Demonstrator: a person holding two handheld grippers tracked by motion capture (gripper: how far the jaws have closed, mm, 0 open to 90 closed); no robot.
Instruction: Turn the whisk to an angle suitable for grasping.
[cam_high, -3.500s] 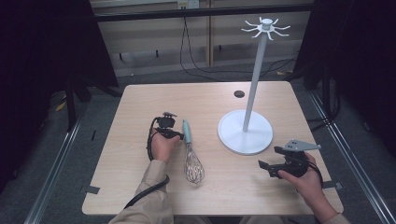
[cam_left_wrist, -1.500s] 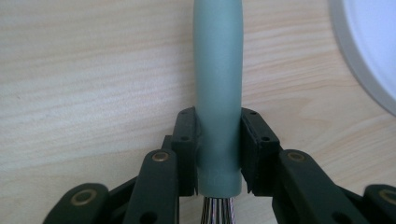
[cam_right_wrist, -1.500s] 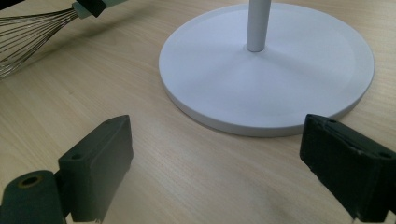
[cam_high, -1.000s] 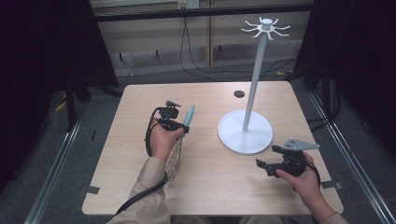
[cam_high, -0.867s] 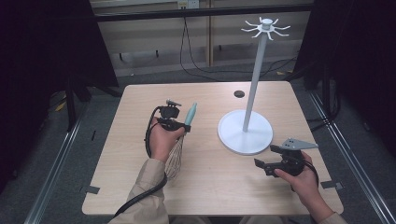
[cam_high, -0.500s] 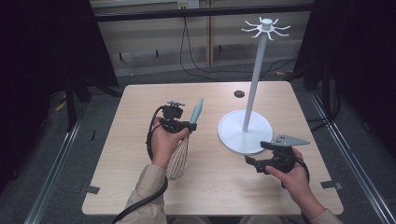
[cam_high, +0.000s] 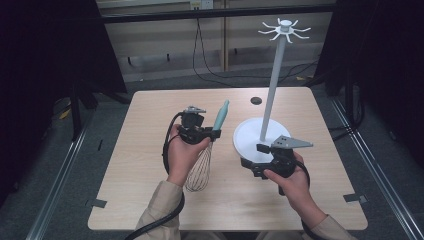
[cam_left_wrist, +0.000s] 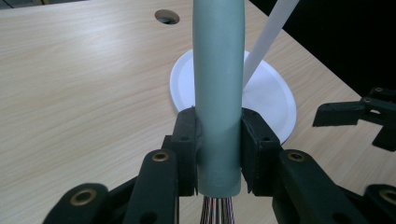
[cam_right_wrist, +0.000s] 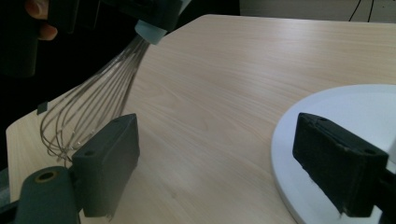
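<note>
A: Teal handle first: you are clamping the whisk (cam_high: 209, 150) by its teal handle (cam_left_wrist: 218, 93) in your left hand-held gripper (cam_high: 200, 131), and both pads are pressing on the lower end of that handle, just above where the wires begin.

B: Where is the whisk sitting relative to the white stand (cam_high: 272, 90)?

A: You are holding it off the worktop (cam_high: 150, 120), just to the left of the stand's round white base (cam_high: 246, 137), apart from it. The handle is tilting up and away from you towards the stand's pole, and the wire head is hanging down on your side, beneath your left hand (cam_high: 181, 155).

B: And the right side?

A: You are carrying your right hand-held gripper (cam_right_wrist: 215, 158) at the near edge of the stand's base. Its jaws are standing wide apart with nothing between them but bare worktop, though they have just been closing a little. In the right gripper view one pad is hovering over the rim of the white base (cam_right_wrist: 327, 107) and the other is lying towards the whisk's wires (cam_right_wrist: 88, 112), well short of touching them.

B: Anything else near the stand?

A: A small dark round hole (cam_high: 256, 100) is showing in the worktop just behind the base, to the left of the pole. The ring of hooks at the top of the pole is sitting empty, high above both of your hands.
</note>
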